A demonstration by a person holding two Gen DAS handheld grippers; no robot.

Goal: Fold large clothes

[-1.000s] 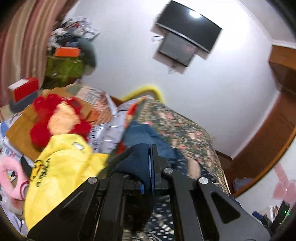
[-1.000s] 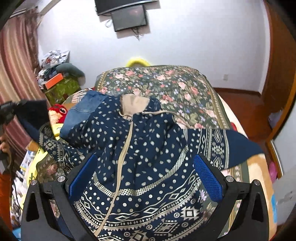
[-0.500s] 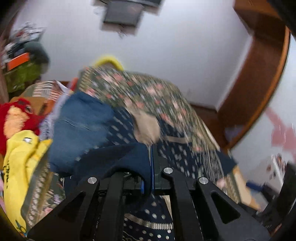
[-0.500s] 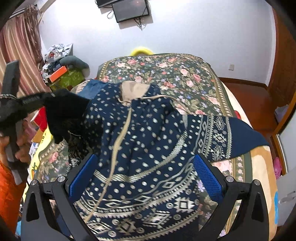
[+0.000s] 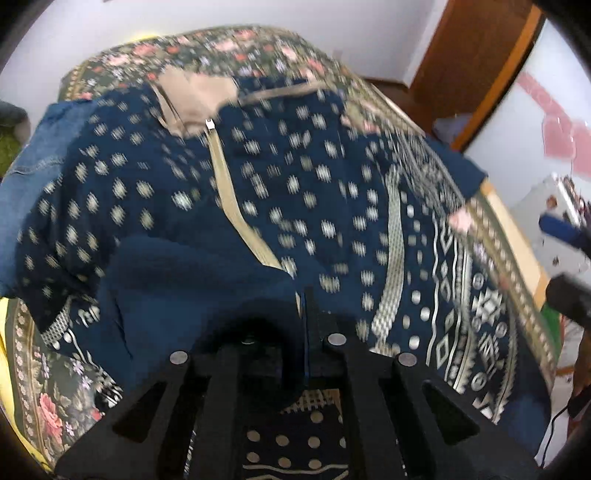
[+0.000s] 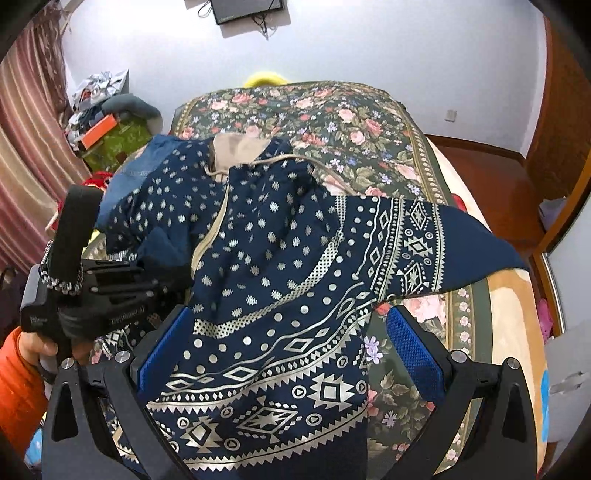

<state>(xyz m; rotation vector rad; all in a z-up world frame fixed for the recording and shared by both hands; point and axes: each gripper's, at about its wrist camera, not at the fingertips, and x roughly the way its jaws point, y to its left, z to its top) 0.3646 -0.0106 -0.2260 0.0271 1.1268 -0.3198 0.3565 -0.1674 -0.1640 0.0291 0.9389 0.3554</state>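
A large navy hooded jacket (image 6: 280, 266) with silver dots and geometric bands lies face up on the bed; it also shows in the left wrist view (image 5: 295, 192). My left gripper (image 5: 304, 299) is shut on the plain navy cuff of its left sleeve (image 5: 192, 280) and holds it over the jacket's front. In the right wrist view the left gripper (image 6: 173, 280) sits at the jacket's left edge. My right gripper (image 6: 280, 347) is open and empty above the jacket's hem. The right sleeve (image 6: 454, 243) lies spread out to the right.
The bed has a dark floral cover (image 6: 332, 118). Folded blue jeans (image 6: 144, 166) lie at the jacket's upper left. A cluttered pile (image 6: 107, 129) stands by the striped curtain at left. A wooden door frame (image 6: 561, 206) is at right. A wall screen (image 6: 247, 9) hangs behind.
My left gripper has swung from the left side of the bed in over the jacket, carrying the sleeve cuff across the front. The right gripper has stayed open over the hem.
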